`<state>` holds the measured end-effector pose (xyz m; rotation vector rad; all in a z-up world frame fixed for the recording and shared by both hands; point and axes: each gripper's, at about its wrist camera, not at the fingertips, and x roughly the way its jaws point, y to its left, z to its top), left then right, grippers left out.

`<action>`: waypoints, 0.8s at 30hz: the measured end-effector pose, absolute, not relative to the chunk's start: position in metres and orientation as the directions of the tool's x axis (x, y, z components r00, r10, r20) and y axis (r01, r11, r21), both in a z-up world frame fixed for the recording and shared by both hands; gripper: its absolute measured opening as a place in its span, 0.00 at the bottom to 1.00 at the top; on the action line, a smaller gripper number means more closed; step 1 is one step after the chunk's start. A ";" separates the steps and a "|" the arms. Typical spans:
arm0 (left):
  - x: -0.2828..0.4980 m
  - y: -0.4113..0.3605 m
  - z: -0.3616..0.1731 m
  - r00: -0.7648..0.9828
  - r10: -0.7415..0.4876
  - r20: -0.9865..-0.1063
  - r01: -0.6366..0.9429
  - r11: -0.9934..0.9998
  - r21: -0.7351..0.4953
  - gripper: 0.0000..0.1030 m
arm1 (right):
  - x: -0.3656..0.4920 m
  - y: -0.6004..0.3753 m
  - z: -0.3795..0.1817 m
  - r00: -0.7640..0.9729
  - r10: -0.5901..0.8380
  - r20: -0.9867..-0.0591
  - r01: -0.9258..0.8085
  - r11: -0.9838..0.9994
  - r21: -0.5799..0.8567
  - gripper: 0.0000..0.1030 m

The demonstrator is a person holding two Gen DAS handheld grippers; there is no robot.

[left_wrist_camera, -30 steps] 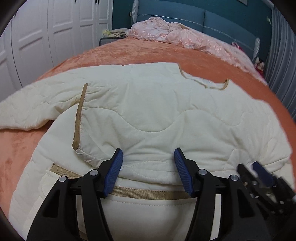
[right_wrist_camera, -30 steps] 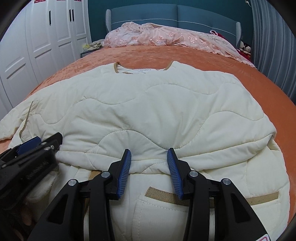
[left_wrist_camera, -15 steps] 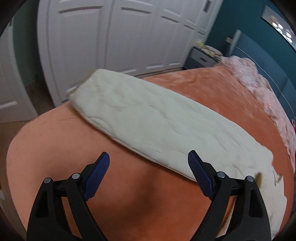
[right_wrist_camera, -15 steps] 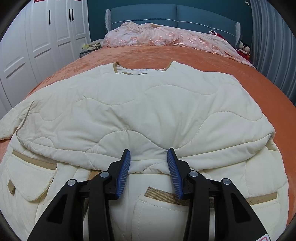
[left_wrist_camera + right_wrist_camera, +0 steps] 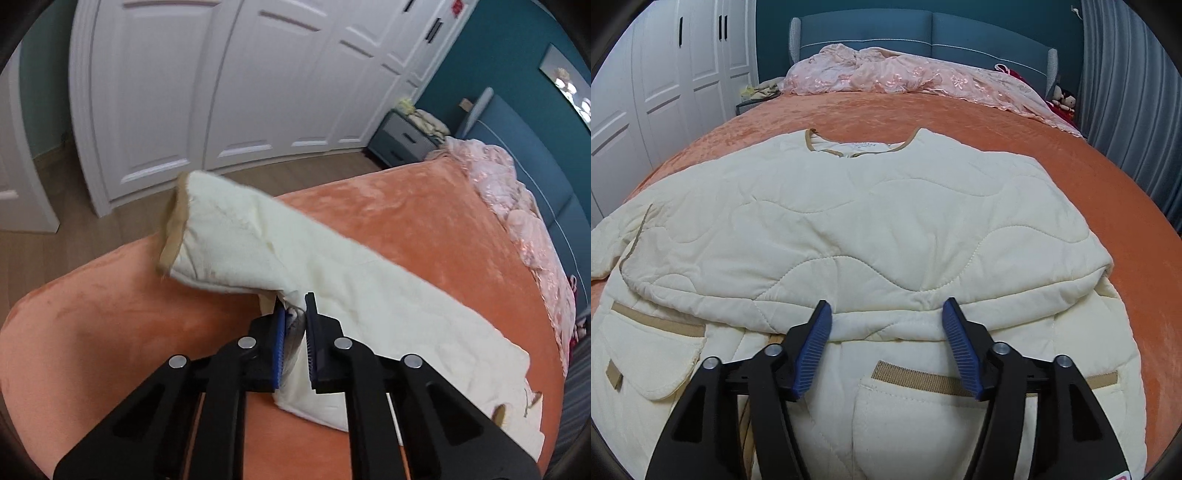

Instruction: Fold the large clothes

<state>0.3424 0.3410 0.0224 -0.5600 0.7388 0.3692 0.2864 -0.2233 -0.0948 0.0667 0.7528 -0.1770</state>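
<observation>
we see a cream quilted jacket (image 5: 871, 229) with tan trim spread flat on an orange bedspread (image 5: 1071, 177), its neckline toward the blue headboard (image 5: 923, 33) and a rumpled pink blanket (image 5: 908, 79) heaped at the head of the bed. from the right wrist view, the body of the jacket is folded over so a rounded edge crosses above two tan-edged pockets near the hem. our right gripper (image 5: 886, 345) hovers at that folded edge with its blue-padded jaws wide apart; they have just been opening, and cloth lies between them without either pad pressing on it. from the left wrist view, our left gripper (image 5: 295, 332) has just been closing and now stands nearly shut, its pads pinching a bunch of the jacket's sleeve (image 5: 332, 280) fabric. the sleeve stretches across the bedspread's corner, and its tan cuff (image 5: 173, 229) is lifted off the bed, pointing toward the white wardrobe doors (image 5: 221, 92). a small nightstand (image 5: 399, 142) sits beyond the bed beside the wardrobe, on a wooden floor (image 5: 44, 243).
</observation>
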 end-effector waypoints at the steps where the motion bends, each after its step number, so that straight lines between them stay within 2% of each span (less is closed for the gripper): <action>1: 0.347 0.325 0.038 0.710 0.100 -0.697 -0.454 0.822 -0.344 0.08 | 0.280 -0.225 -0.093 0.721 -0.118 -0.683 0.185 0.982 0.025 0.65; 9: 0.357 0.135 0.154 0.835 -0.178 -0.521 0.010 0.951 -0.308 0.07 | 0.230 -0.238 -0.070 0.766 -0.079 -0.638 0.214 0.967 0.137 0.65; 14: 0.348 0.007 0.160 0.763 -0.390 -0.516 0.244 0.912 -0.329 0.10 | 0.210 -0.247 -0.066 0.766 -0.057 -0.640 0.207 0.965 0.163 0.65; 16: 0.342 -0.031 0.144 0.719 -0.431 -0.546 0.280 0.898 -0.340 0.29 | 0.204 -0.253 -0.067 0.764 -0.051 -0.644 0.210 0.962 0.173 0.65; 17: 0.338 -0.045 0.134 0.697 -0.444 -0.562 0.283 0.892 -0.353 0.50 | 0.201 -0.257 -0.066 0.763 -0.048 -0.645 0.212 0.961 0.179 0.65; 18: 0.335 -0.054 0.122 0.681 -0.449 -0.578 0.276 0.889 -0.366 0.63 | 0.198 -0.261 -0.066 0.763 -0.048 -0.645 0.216 0.959 0.184 0.65; 20: 0.327 -0.060 0.099 0.647 -0.462 -0.607 0.250 0.880 -0.404 0.69 | 0.196 -0.269 -0.064 0.763 -0.047 -0.644 0.226 0.954 0.198 0.66; 24: 0.324 -0.040 0.068 0.600 -0.487 -0.635 0.149 0.848 -0.509 0.69 | 0.205 -0.284 -0.057 0.774 -0.017 -0.633 0.225 0.942 0.250 0.66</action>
